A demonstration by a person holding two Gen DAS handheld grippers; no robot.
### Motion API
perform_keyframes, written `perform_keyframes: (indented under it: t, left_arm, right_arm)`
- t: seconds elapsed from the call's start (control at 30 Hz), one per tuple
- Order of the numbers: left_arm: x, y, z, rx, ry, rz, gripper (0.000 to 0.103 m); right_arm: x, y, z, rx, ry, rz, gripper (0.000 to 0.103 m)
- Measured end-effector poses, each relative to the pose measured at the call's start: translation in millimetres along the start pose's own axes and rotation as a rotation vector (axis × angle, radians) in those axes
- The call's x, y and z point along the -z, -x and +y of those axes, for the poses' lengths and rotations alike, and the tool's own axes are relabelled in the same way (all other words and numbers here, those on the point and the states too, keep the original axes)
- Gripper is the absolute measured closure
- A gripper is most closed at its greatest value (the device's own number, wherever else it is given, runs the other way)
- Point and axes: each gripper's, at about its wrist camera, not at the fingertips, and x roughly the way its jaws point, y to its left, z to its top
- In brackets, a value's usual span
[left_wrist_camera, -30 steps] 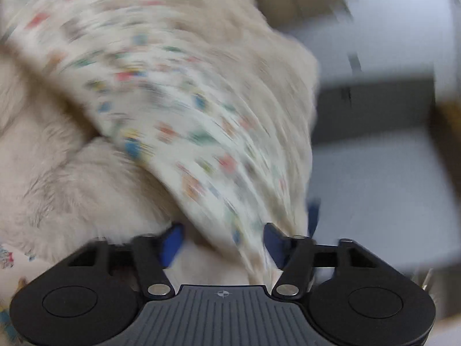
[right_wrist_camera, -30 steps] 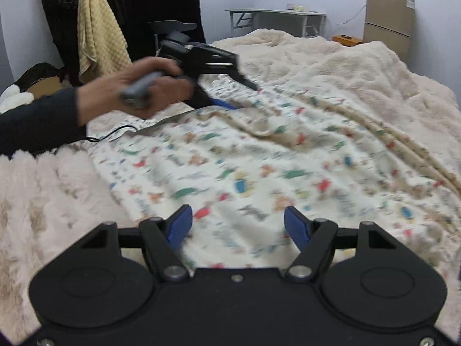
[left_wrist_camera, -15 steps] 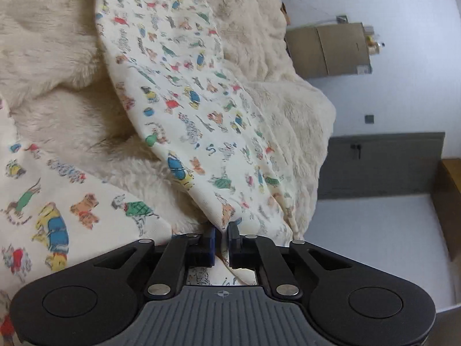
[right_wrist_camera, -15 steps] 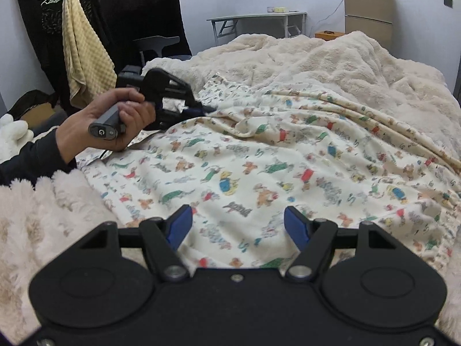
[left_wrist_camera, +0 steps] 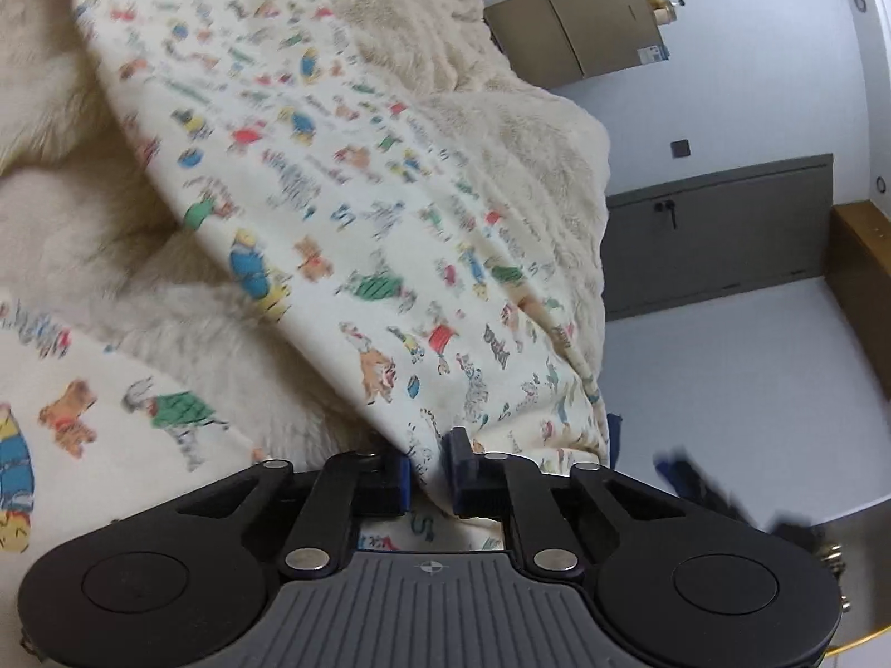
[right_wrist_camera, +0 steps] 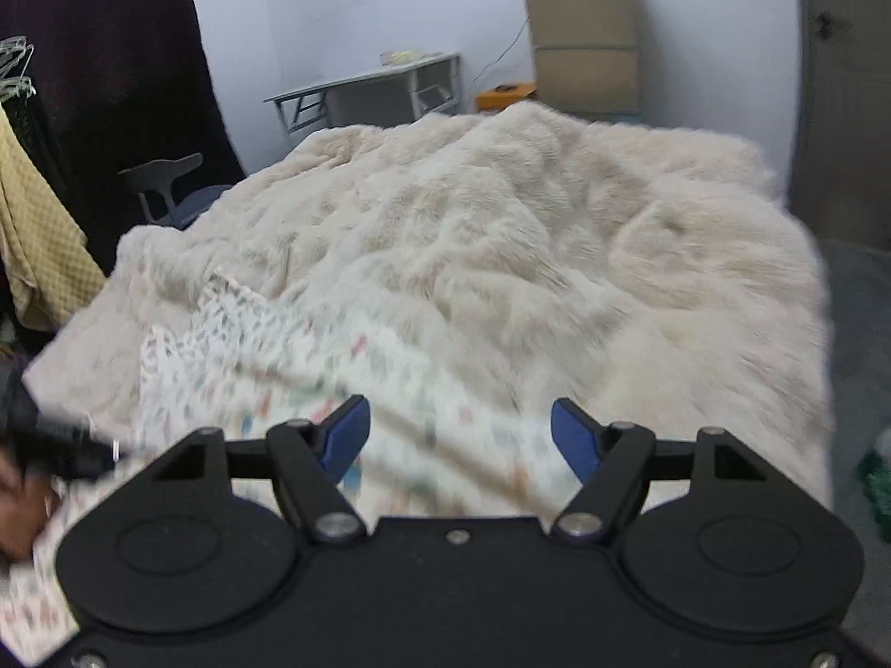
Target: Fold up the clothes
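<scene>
Printed cloth (left_wrist_camera: 390, 234) (cream, small cartoon animals) lies on the fluffy blanket (right_wrist_camera: 529, 256) covering the bed. In the left wrist view it runs as one long band from the tongs up and away to the upper left; that's its long axis. A second printed patch sits at lower left, with bare blanket between the two.

Left gripper (left_wrist_camera: 427, 465): blue pads nearly together, clamped on the cloth edge, fabric bunched between them.

Right gripper (right_wrist_camera: 459, 434): jaws wide apart, nothing held. It hovers over the near part of the cloth (right_wrist_camera: 289, 367), which spreads ahead and to its left. View is motion-blurred, so I can't tell exactly where the free edge lies.

Left hand (right_wrist_camera: 22, 495) shows at the far left edge of the right wrist view, blurred.

Judgement: the left already has its corner; the right is the free one and is nearer the unheld end, so the next grab should be an edge ahead-left of it.

Risk: the blanket pile may be pinched along with the cloth.
</scene>
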Motion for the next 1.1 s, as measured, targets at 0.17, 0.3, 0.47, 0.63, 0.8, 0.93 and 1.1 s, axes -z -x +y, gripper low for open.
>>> perform_keyframes:
  t: [0.17, 0.3, 0.47, 0.63, 0.8, 0.93, 1.1]
  left_arm:
    - [1.6, -1.6, 3.5, -0.006, -0.022, 0.005, 0.094]
    - [1.9, -9.7, -3.0, -0.034, -0.065, 0.001, 0.094]
    - [9.1, -9.4, -5.7, -0.041, -0.092, -0.004, 0.094]
    - [9.9, -9.0, -7.2, -0.042, -0.092, -0.001, 0.095]
    - [10.9, -8.6, -4.4, -0.028, -0.076, 0.004, 0.095]
    - [11.2, -7.5, -4.4, -0.033, -0.081, 0.004, 0.095]
    - [11.5, -6.4, -3.1, -0.031, -0.08, 0.0, 0.095]
  right_arm:
    - [-25.3, -88.2, -15.7, -0.105, -0.008, 0.158, 0.039]
    - [-28.1, -125.3, -10.4, -0.16, 0.068, 0.253, 0.101]
    - [-49.5, -123.3, -25.2, -0.028, 0.071, 0.121, 0.103]
    - [-55.7, -117.2, -36.8, -0.038, 0.0, 0.105, 0.086]
    - [-63.0, -124.2, -21.4, -0.192, 0.009, 0.156, 0.038]
    - [-71.9, -164.2, 18.1, -0.184, 0.116, 0.226, 0.093]
    - [-87.0, -172.4, 20.1, -0.063, 0.078, 0.109, 0.103]
